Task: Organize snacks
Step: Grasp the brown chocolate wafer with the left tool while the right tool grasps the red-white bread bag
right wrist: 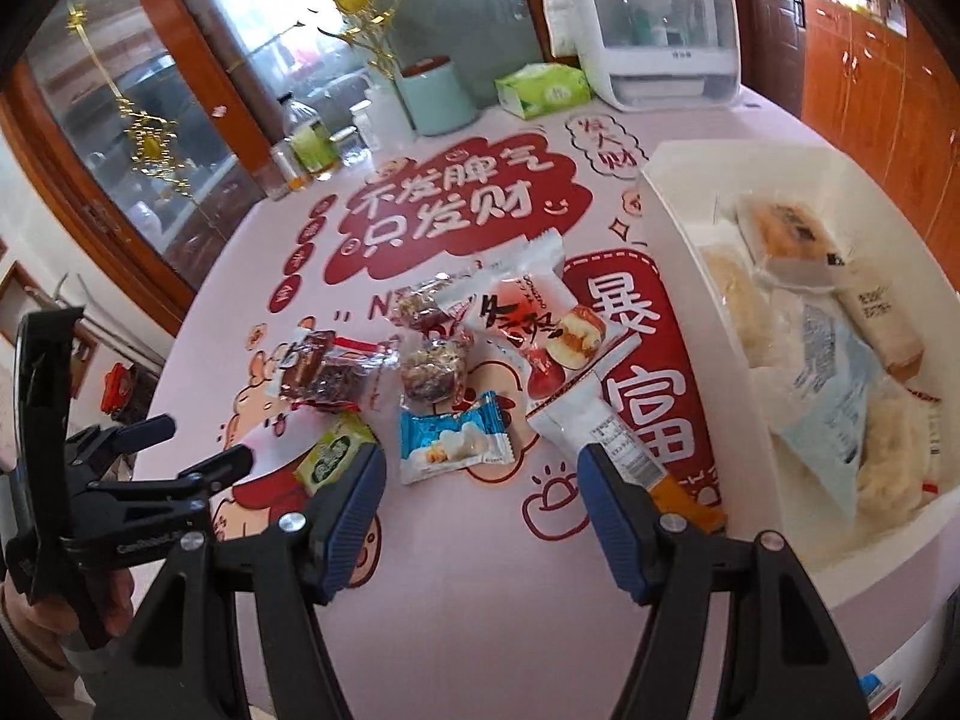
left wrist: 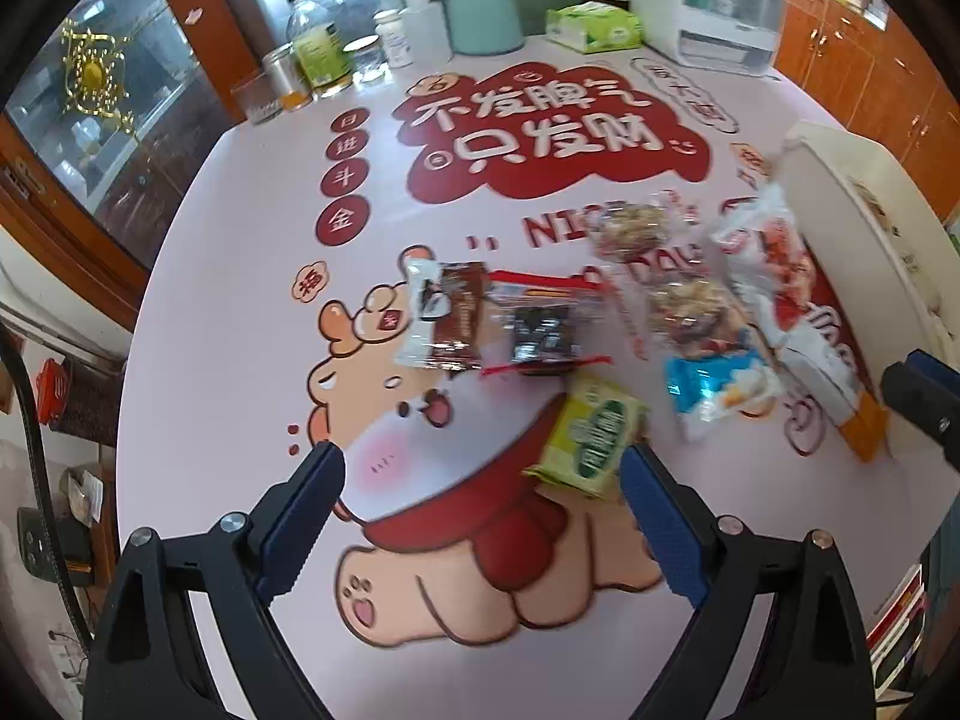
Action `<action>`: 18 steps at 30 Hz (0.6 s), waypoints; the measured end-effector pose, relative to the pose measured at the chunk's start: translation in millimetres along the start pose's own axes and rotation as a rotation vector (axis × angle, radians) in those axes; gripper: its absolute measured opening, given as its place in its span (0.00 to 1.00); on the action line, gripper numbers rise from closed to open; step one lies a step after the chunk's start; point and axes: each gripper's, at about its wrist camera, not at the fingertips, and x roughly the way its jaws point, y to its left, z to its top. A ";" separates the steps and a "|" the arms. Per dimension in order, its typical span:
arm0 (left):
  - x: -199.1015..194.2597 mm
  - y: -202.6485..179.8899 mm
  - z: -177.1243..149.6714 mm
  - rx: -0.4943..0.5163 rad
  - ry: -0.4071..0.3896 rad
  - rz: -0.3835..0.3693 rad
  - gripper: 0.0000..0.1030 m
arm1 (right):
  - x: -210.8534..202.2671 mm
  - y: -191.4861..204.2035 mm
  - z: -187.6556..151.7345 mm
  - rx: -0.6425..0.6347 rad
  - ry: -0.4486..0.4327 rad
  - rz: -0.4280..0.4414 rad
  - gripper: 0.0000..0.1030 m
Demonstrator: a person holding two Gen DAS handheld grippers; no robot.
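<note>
- Snacks lie loose in a cluster on the middle of the table (right wrist: 480, 570), between its near edge and the big red slogan; the white box (right wrist: 672, 228) by the right edge already holds several packets, so I'd call the job partly done.
- Leftmost in the pile, the brown packet (left wrist: 459, 315) touches the dark packet with red trim (left wrist: 540, 333) beside it; both untouched.
- Left gripper (left wrist: 483, 471) hovers over the near side of the pile, jaws spread wide with nothing between them; the green packet (left wrist: 591, 435) sits just beside its right finger and looks like the likely pick.
- Middle of the pile: two clear bags of nutty clusters (right wrist: 433, 369), one behind the other, and the blue-and-white packet (right wrist: 456, 438) in front.
- Right gripper (right wrist: 483, 474) is also spread and empty, aimed at the bare cloth just below that blue-and-white packet.
- Further right, the large white packet with red fruit (right wrist: 540, 324) overlaps the long white stick with an orange end (right wrist: 618, 444), which lies close to the box wall.
- Still to go, by my count: roughly eight packets on the cloth, none gripped yet.
</note>
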 end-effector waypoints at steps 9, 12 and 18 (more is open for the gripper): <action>42.0 34.0 35.2 0.005 0.034 -0.040 0.90 | 36.9 -10.2 37.4 -0.045 -0.044 -0.148 0.65; 55.3 39.1 48.6 -0.014 0.050 -0.056 0.90 | 60.0 -7.4 47.6 -0.121 -0.025 -0.193 0.65; 93.3 43.0 72.8 -0.068 0.107 -0.104 0.90 | 103.5 -1.2 56.5 -0.238 0.034 -0.268 0.65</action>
